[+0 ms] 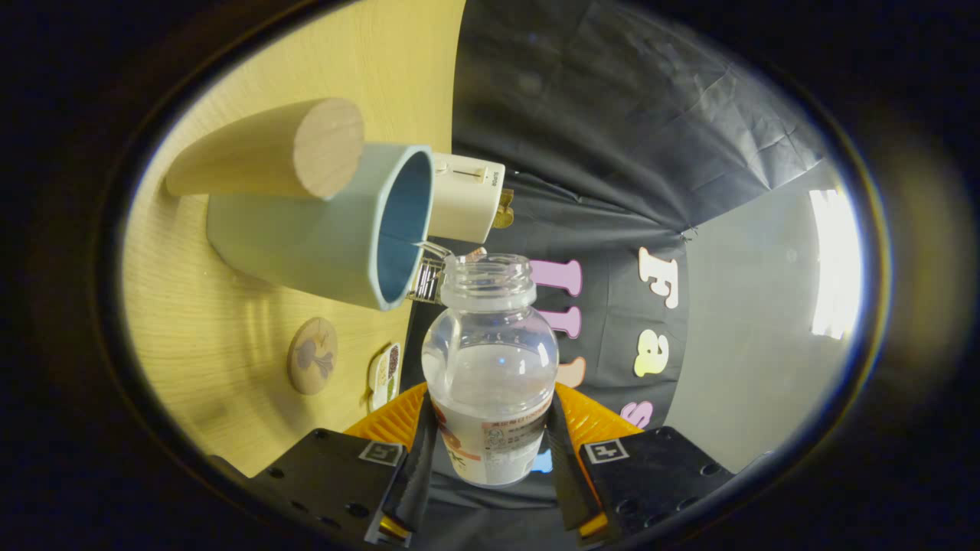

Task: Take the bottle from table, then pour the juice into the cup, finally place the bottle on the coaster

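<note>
A clear, uncapped bottle [490, 360] with pale liquid and a printed label sits between my fingers, and my gripper [490, 440] is shut on its lower body. The view is rolled sideways, so the bottle is tipped over. Its open mouth is close beside the rim of a pale blue-grey cup [321, 237] with a darker blue inside, standing on the wooden table [199, 321]. No liquid shows leaving the mouth. A round wooden coaster [312, 356] with a leaf pattern lies on the table, nearer to my fingers than the cup.
A thick wooden cylinder [268, 149] stands on the table right next to the cup. A white boxy appliance [467, 195] is beyond the cup. A small printed packet [385, 375] lies near the coaster. The black cloth wall [612, 153] closes off the table's far edge.
</note>
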